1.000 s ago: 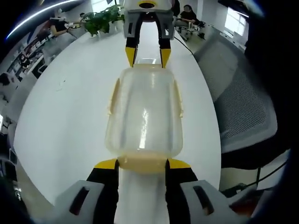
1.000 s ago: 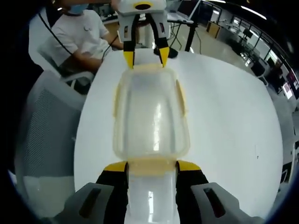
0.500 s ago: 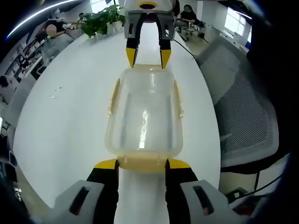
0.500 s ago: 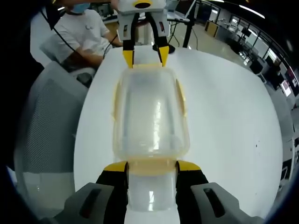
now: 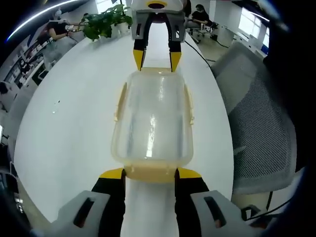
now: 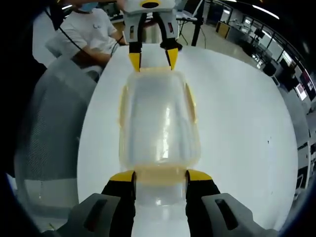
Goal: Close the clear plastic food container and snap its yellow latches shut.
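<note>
The clear plastic food container (image 5: 152,118) has its lid on and pale yellow latches (image 5: 188,104) along its sides. It spans between my two grippers over the white table (image 5: 69,118). My left gripper (image 5: 151,174) is shut on the near yellow end latch. The right gripper (image 5: 157,58) grips the far end, its yellow tips on either side of that rim. In the right gripper view the same container (image 6: 159,123) runs from my right gripper (image 6: 160,177), shut on its near end latch, to the left gripper (image 6: 150,60) at the far end.
A grey mesh office chair (image 5: 256,123) stands by the table's edge, also seen as the chair (image 6: 49,133). A seated person in a white shirt (image 6: 91,32) is behind it. A green plant (image 5: 106,19) stands at the table's far end. The white tabletop (image 6: 242,128) extends wide beside the container.
The background has drifted a little in both views while the container stays fixed between the jaws. Both grips are unchanged.
</note>
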### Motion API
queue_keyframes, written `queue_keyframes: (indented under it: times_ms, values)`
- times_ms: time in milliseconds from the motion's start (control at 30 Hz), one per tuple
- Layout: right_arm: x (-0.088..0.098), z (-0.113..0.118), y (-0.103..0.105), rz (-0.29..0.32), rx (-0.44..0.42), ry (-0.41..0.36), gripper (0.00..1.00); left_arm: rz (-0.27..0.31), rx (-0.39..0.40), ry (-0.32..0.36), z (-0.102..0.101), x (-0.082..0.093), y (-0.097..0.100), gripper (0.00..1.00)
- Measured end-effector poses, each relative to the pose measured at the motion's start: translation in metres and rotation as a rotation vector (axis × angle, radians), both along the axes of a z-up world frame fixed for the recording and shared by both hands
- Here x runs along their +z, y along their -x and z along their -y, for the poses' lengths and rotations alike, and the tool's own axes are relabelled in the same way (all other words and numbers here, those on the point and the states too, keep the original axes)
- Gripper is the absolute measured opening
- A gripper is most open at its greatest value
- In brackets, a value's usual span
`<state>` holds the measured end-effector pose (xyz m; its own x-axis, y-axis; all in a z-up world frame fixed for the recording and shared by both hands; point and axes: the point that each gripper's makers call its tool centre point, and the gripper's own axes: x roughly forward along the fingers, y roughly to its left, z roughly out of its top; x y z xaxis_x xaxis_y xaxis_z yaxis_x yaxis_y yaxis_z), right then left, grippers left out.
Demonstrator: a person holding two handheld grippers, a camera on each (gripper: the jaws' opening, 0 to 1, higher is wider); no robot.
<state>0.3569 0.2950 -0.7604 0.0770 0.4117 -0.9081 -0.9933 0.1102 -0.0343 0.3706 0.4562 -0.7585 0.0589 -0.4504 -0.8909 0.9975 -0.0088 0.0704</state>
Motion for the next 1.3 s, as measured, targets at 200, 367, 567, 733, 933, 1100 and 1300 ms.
queue_keyframes:
  times_ms: [200, 367, 567, 733, 933, 1100, 1300]
  values:
    - [0.002, 0.015, 0.001, -0.001, -0.002, -0.002, 0.38, 0.003, 0.005, -0.012, 0.016, 0.0, 0.002, 0.37]
    - [0.004, 0.025, 0.002, 0.001, 0.001, -0.003, 0.38, 0.005, 0.009, -0.009, 0.025, 0.002, 0.002, 0.37]
    - [0.003, 0.039, 0.002, 0.001, -0.001, 0.01, 0.38, 0.001, 0.008, -0.002, 0.039, 0.002, 0.003, 0.37]
    - [0.002, 0.049, 0.003, 0.004, 0.003, 0.021, 0.38, -0.004, 0.008, 0.003, 0.049, 0.0, 0.005, 0.37]
    - [0.002, 0.057, 0.004, 0.003, -0.002, 0.024, 0.38, -0.008, 0.007, 0.006, 0.057, -0.001, 0.005, 0.37]
    - [0.0, 0.065, 0.004, 0.004, -0.002, 0.035, 0.38, -0.009, 0.006, 0.009, 0.064, -0.002, 0.006, 0.37]
    - [-0.002, 0.072, 0.003, 0.007, -0.005, 0.04, 0.38, -0.006, 0.009, 0.025, 0.071, -0.003, 0.006, 0.37]
